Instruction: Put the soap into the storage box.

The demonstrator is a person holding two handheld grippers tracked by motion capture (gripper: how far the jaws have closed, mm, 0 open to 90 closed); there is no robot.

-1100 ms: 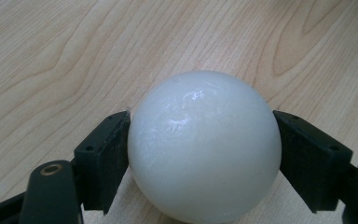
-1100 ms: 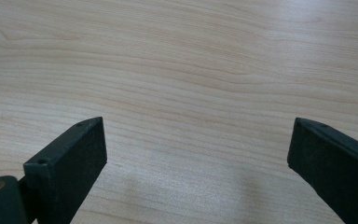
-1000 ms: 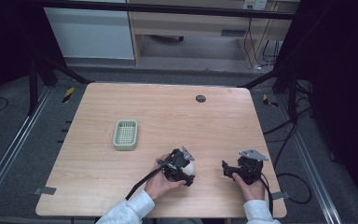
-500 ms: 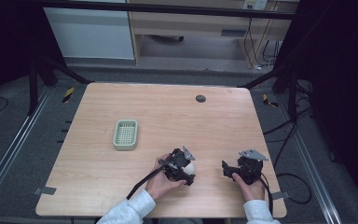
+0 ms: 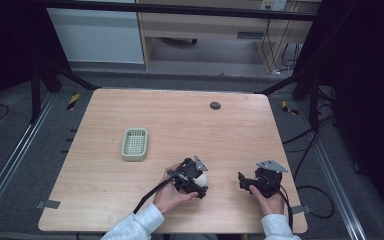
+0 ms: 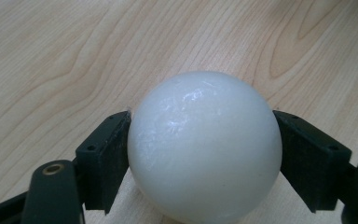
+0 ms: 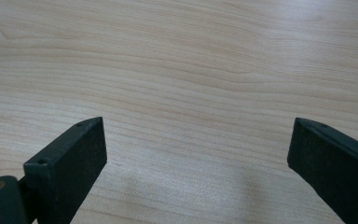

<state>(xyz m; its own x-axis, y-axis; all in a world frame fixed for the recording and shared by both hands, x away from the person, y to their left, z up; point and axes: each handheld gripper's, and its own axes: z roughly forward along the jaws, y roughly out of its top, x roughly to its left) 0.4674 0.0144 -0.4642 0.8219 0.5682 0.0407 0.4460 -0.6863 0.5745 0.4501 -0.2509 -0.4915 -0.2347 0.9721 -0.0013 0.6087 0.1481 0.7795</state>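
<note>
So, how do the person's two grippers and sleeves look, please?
Both the left gripper and the right gripper are black, each with two flat, blocky black jaws. A grey three-cornered plate sits on top of each. A black cable trails from the left one. The sleeves are light grey.

A pale wooden table (image 5: 190, 125) stands on grey carpeted floor (image 5: 25, 165) between metal floor rails (image 5: 10, 167), with a light wooden cabinet (image 5: 205, 25) (cables hanging beside it) and a white panel (image 5: 97, 35) behind, dimly lit.
</note>
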